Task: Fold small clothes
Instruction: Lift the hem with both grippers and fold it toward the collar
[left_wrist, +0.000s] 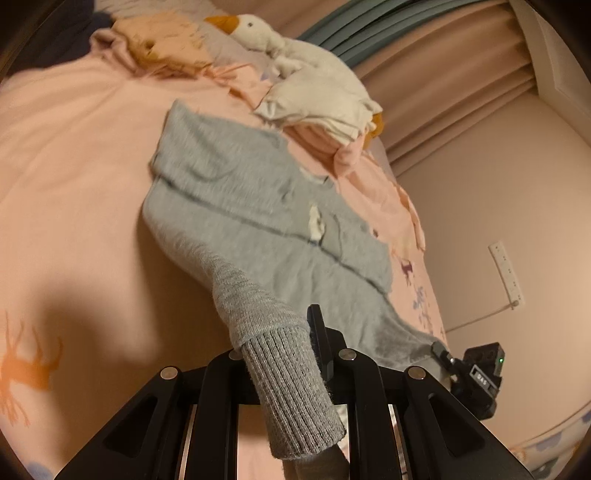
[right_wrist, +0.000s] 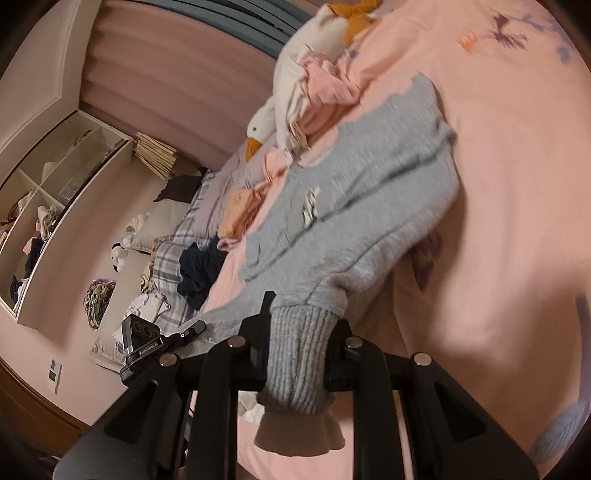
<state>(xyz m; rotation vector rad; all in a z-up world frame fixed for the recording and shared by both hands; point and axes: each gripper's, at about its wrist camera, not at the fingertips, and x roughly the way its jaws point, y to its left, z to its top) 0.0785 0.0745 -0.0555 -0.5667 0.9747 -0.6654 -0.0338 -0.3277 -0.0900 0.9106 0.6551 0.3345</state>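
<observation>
A small grey knit pair of trousers (left_wrist: 258, 206) lies spread on the pink bedsheet (left_wrist: 74, 147), with a white label near its middle. My left gripper (left_wrist: 291, 354) is shut on one ribbed cuff (left_wrist: 291, 391) and lifts that leg off the bed. My right gripper (right_wrist: 299, 332) is shut on the other ribbed cuff (right_wrist: 295, 362); the garment (right_wrist: 351, 192) stretches away from it. Each gripper also shows at the edge of the other's view, the right one (left_wrist: 476, 376) and the left one (right_wrist: 147, 343).
A white goose plush toy (left_wrist: 295, 62) lies on pink and cream clothes (left_wrist: 332, 147) behind the garment. Orange clothes (right_wrist: 240, 210) and dark clothes (right_wrist: 199, 269) lie further along the bed. A shelf unit (right_wrist: 55, 192) and curtains (left_wrist: 443, 74) stand by the walls.
</observation>
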